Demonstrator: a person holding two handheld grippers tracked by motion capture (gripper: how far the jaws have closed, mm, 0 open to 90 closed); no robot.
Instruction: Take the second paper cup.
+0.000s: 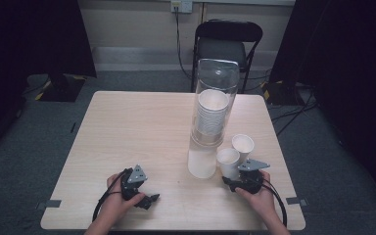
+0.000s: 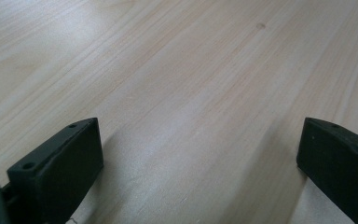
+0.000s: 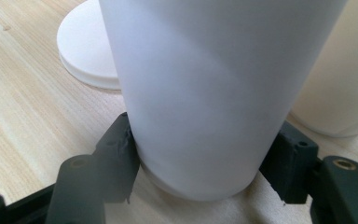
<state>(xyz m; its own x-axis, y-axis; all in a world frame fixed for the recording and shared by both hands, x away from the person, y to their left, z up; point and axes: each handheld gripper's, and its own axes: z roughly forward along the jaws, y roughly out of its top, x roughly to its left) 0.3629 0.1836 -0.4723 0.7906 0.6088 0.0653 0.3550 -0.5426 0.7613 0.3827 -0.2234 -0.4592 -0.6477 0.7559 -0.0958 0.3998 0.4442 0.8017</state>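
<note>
A white paper cup (image 1: pixel 228 161) stands upright on the wooden table (image 1: pixel 127 127), just right of the dispenser. My right gripper (image 1: pixel 232 177) is shut on the cup's lower part; in the right gripper view both pads (image 3: pixel 121 154) press against the sides of the cup (image 3: pixel 205 93) near its base. A second white cup (image 1: pixel 243 146) stands close behind it, also seen as the cup (image 3: pixel 340 84) on the right. My left gripper (image 1: pixel 149 199) rests near the front edge, left of centre. Its jaws stand wide open over bare wood, as the left gripper (image 2: pixel 200 158) view shows.
A tall clear tube dispenser (image 1: pixel 214 103) with a stack of several paper cups inside stands on a white base (image 1: pixel 201 164) at the middle right. Its round white foot (image 3: pixel 81 51) lies close to the held cup. A black chair (image 1: pixel 227 44) stands beyond the far edge.
</note>
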